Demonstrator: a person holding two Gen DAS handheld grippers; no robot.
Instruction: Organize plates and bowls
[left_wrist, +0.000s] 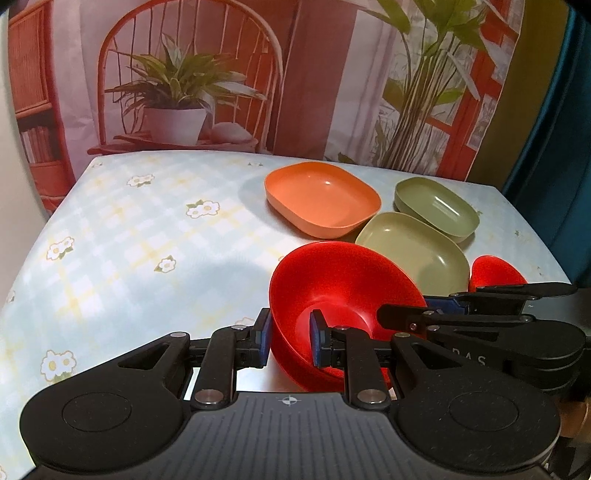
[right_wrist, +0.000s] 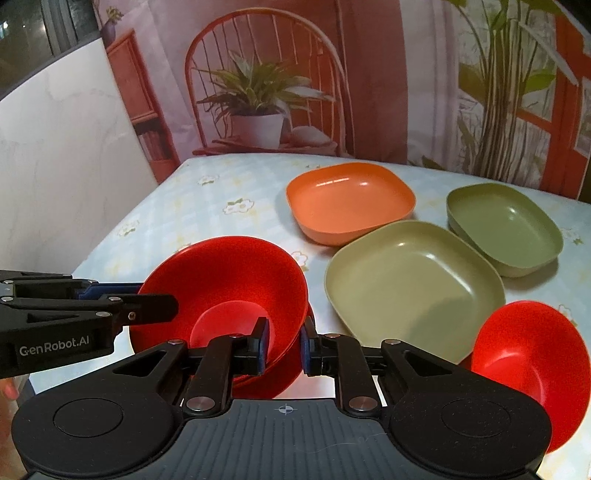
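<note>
Red plastic fills the near part of both views: a red bowl (left_wrist: 343, 295) is tilted up off the table (left_wrist: 147, 240), gripped by both tools at once. The left gripper (left_wrist: 288, 341) pinches the bowl's near-left wall, one blue pad (left_wrist: 265, 332) outside and the other inside the bowl, jaws closed on the rim. In the right wrist view the same bowl (right_wrist: 229, 280) shows what looks like a second red rim just under it, so it may be two bowls nested; I cannot tell for sure. The right gripper (right_wrist: 284, 345) clamps the bowl's near-right wall the same way, one pad (right_wrist: 261, 343) inside, one outside, closed on it. Each tool shows in the other's view, reaching in from the side to the bowl's rim.

A small red bowl (right_wrist: 528, 369) sits at the near right, tipped toward the camera; in the left view only its top (left_wrist: 495, 271) shows behind the right tool.

Farther back lie three shallow dishes with rounded corners. The light green dish (right_wrist: 413, 288) is in the middle, just beyond the red bowls. The orange dish (right_wrist: 351, 199) lies far and to the left of it, close to touching. The dark green dish (right_wrist: 506, 229) lies far right, its edge overlapping or touching the light green one.

The table wears a pale blue checked cloth with daisies. Behind it hangs a printed backdrop (left_wrist: 258, 74) showing a chair and potted plants.
</note>
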